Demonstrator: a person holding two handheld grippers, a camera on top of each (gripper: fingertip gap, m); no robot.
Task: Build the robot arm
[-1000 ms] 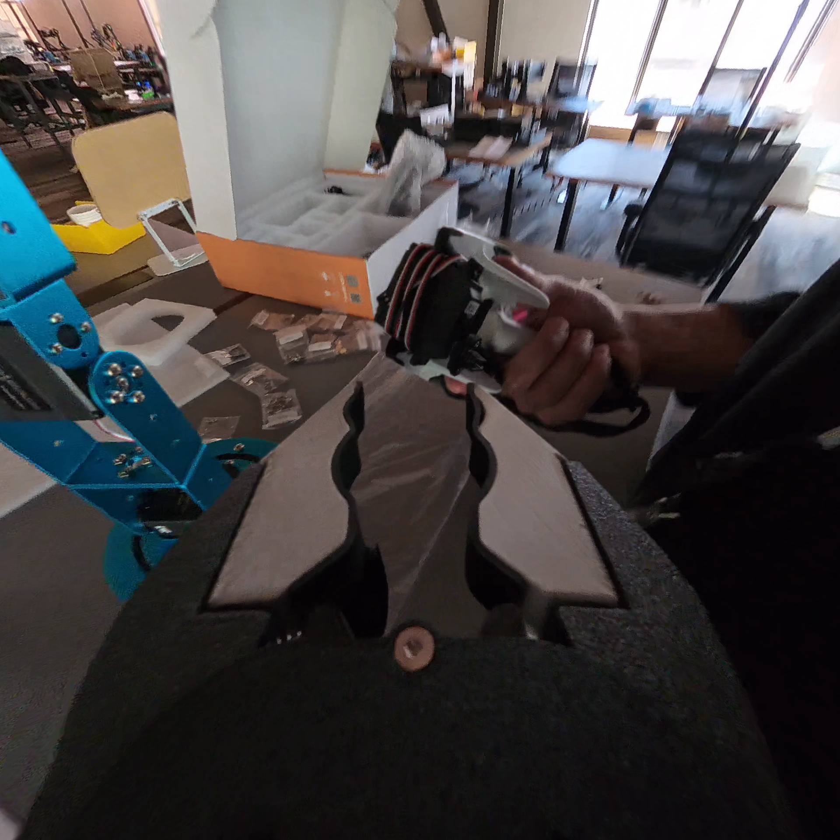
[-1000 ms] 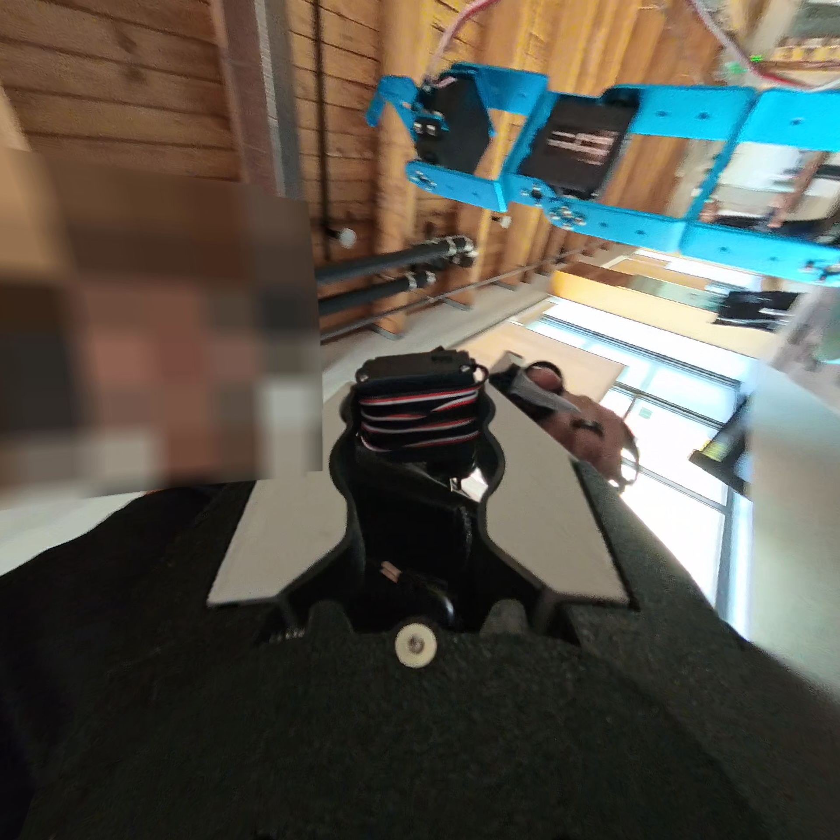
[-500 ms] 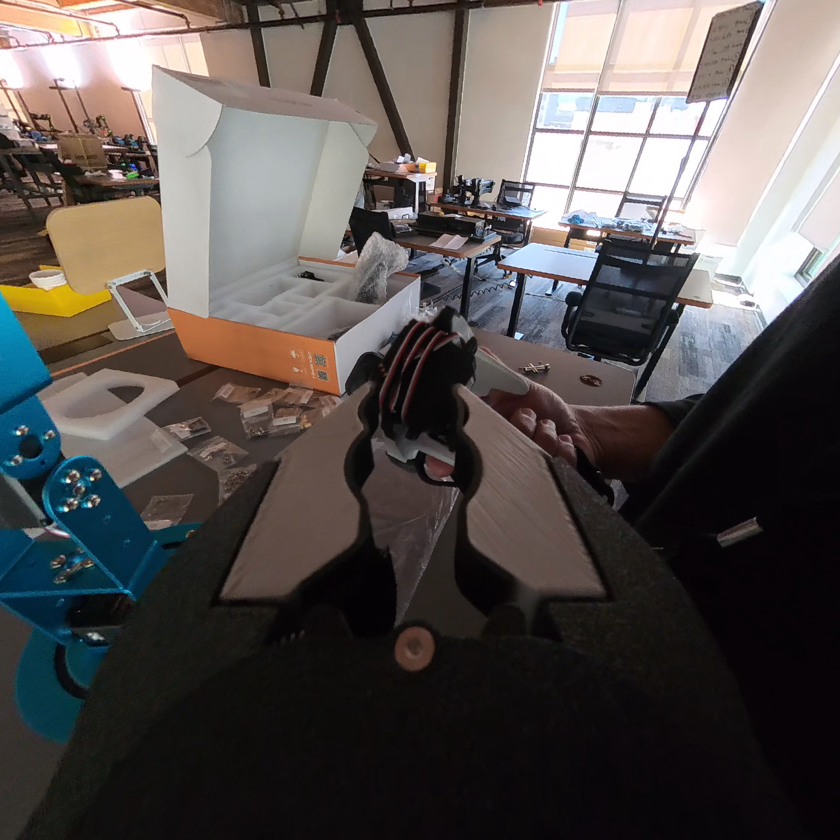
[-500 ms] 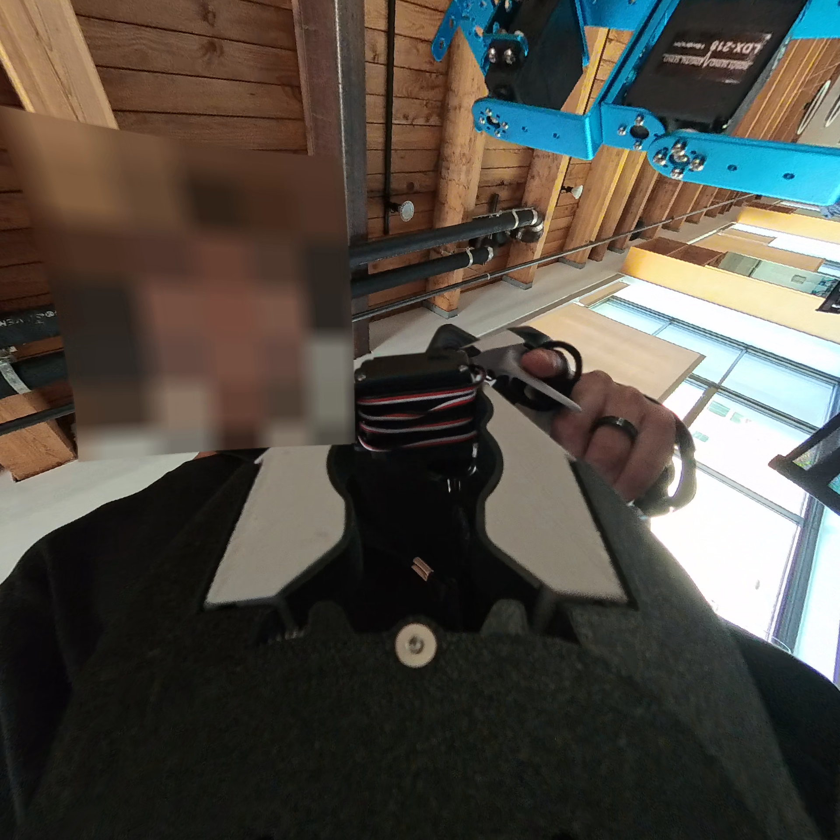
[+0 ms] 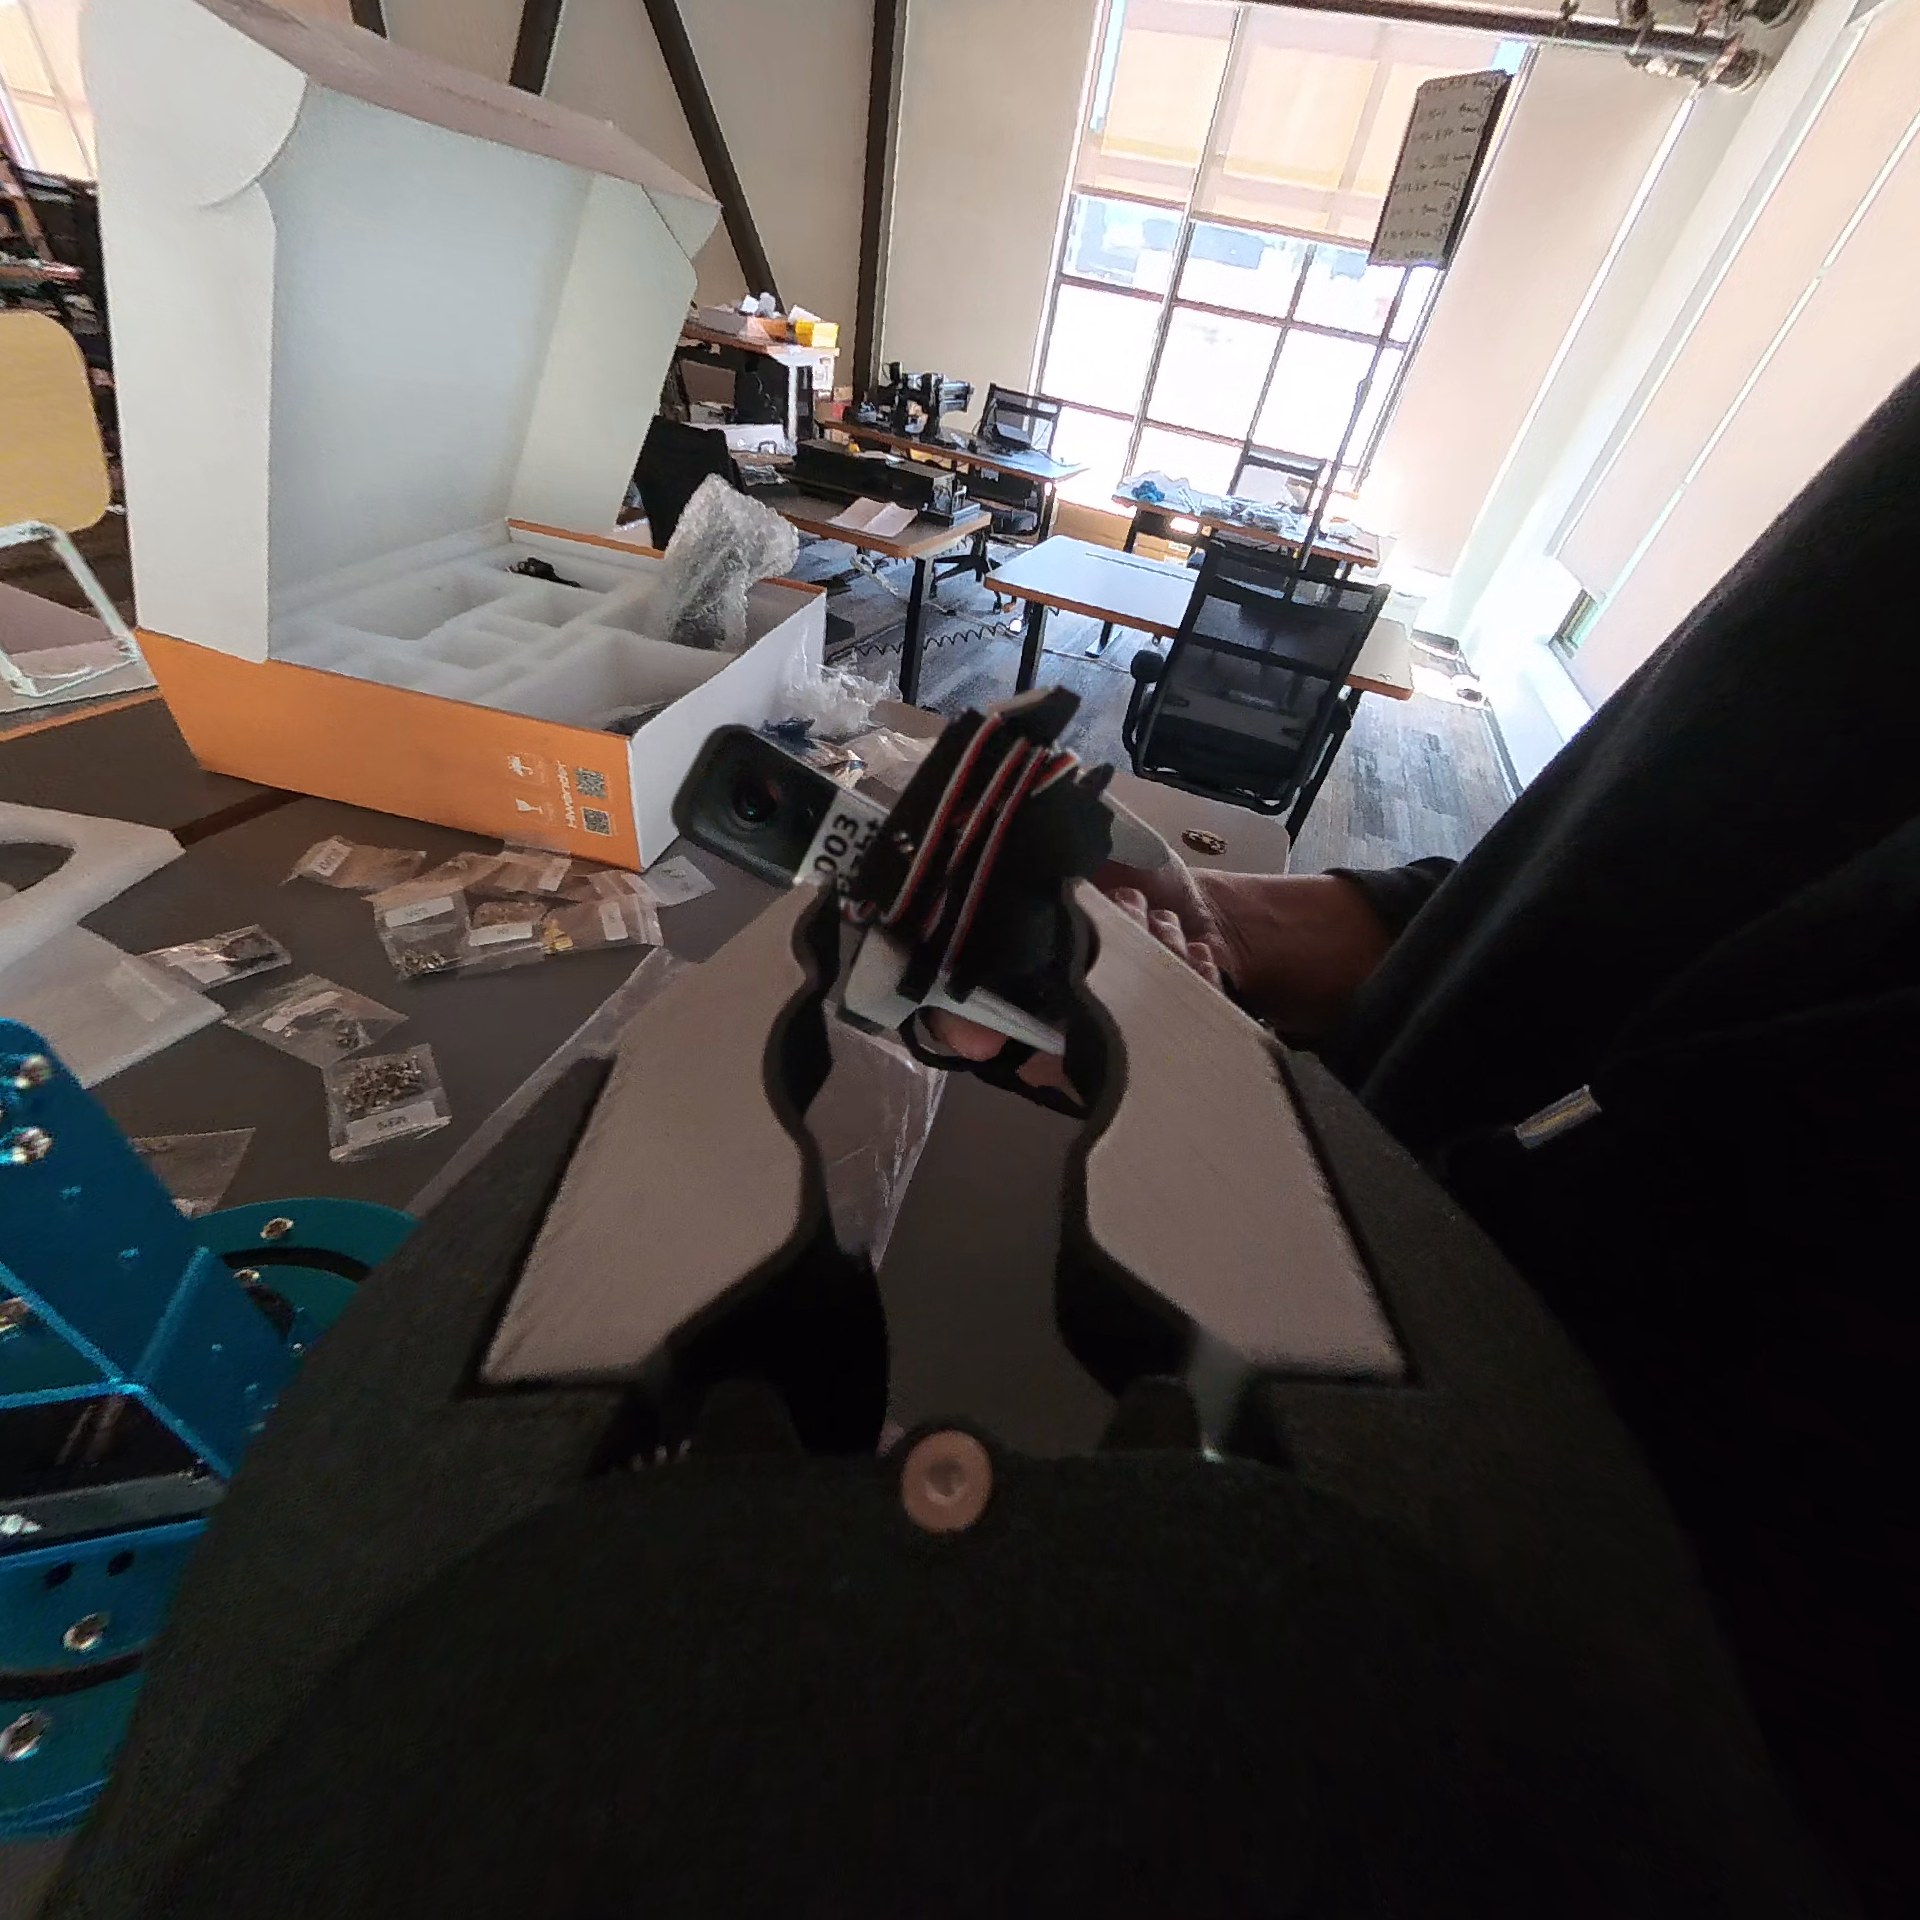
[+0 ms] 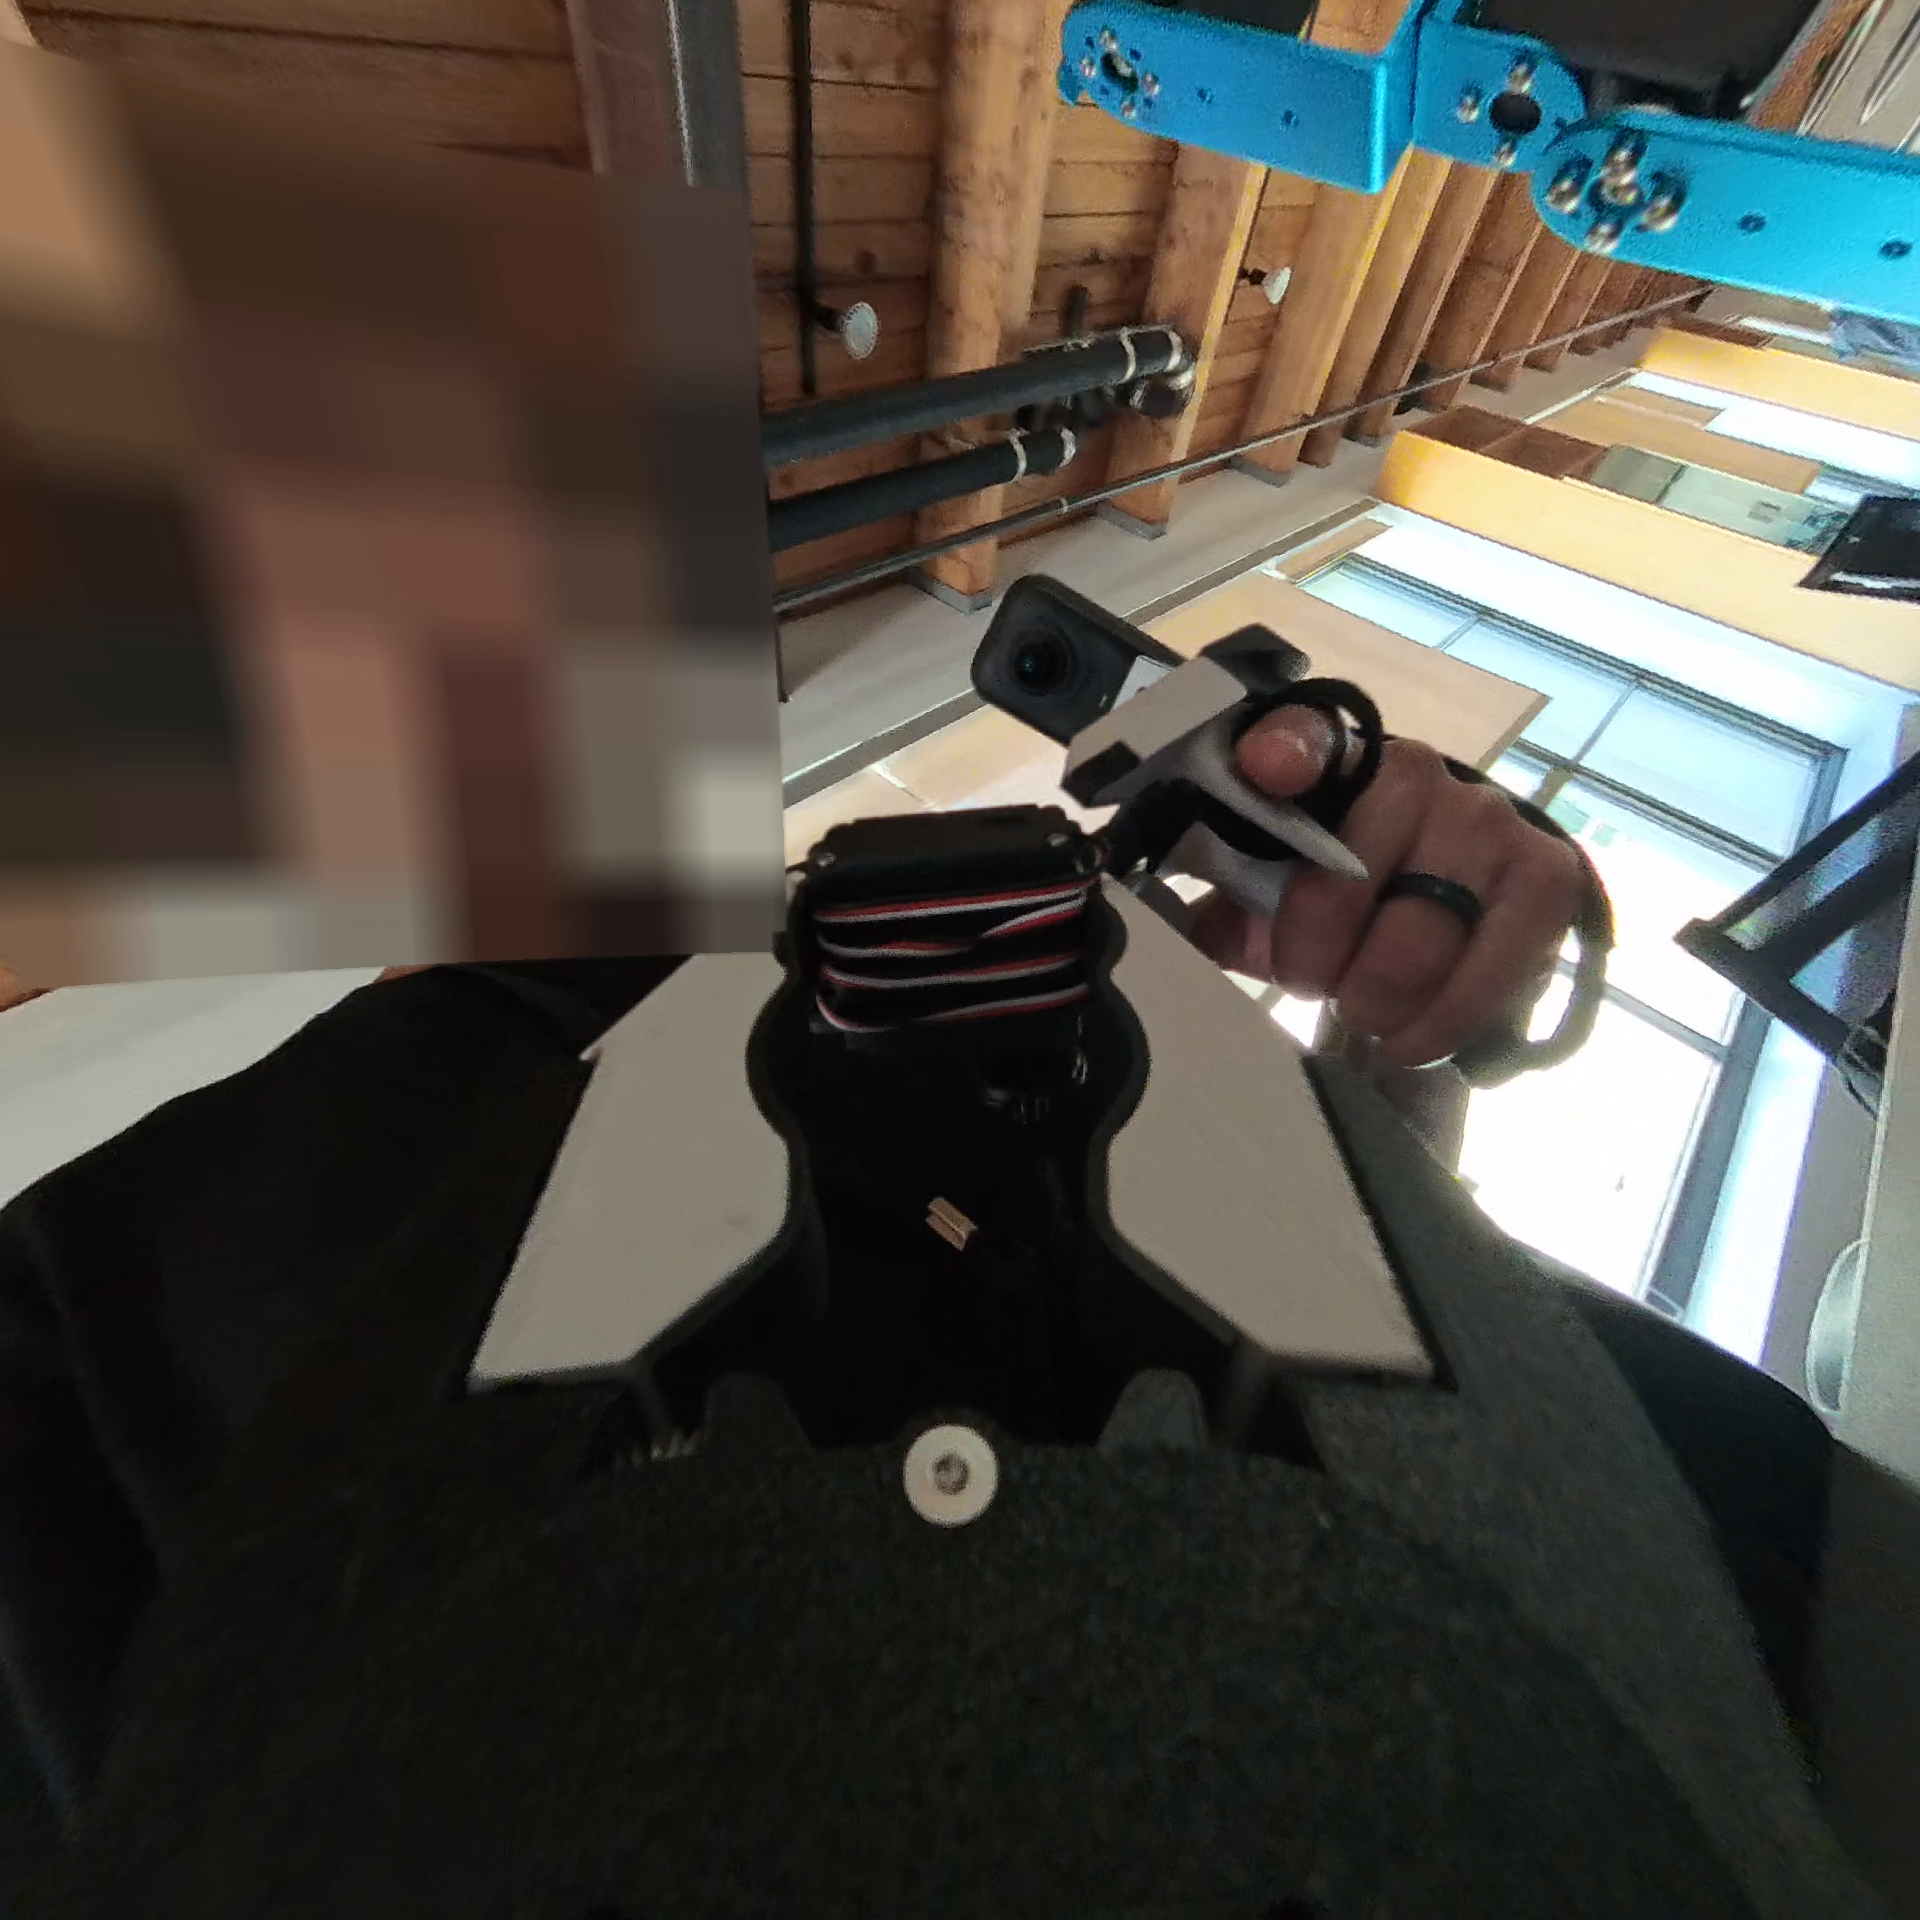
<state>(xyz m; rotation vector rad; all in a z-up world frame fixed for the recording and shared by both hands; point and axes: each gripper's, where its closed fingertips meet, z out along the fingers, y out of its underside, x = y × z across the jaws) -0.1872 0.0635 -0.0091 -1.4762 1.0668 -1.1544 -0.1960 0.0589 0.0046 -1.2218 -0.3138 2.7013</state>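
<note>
In the left wrist view, the left gripper point(image 5: 945, 997) is seen with its jaws spread wide, nothing gripped; the servo point(image 5: 971, 883), held by the other gripper, sits at its fingertips. An open box point(image 5: 416, 717) lies far left.

In the right wrist view, the right gripper point(image 6: 948, 971) is clamped on the cable-wrapped servo point(image 6: 951, 914), apparently presented to the left gripper point(image 6: 1195, 790) just beside.

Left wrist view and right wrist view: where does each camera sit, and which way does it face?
Left wrist view: on the left gripper, facing across the table toward the open box; its open fingers and the right hand show.
Right wrist view: on the right gripper, tilted up at the wooden ceiling and blue bracket arm; its fingers, clamping the servo, and the left hand show.
Shared: the servo, and each shows the other gripper.
</note>
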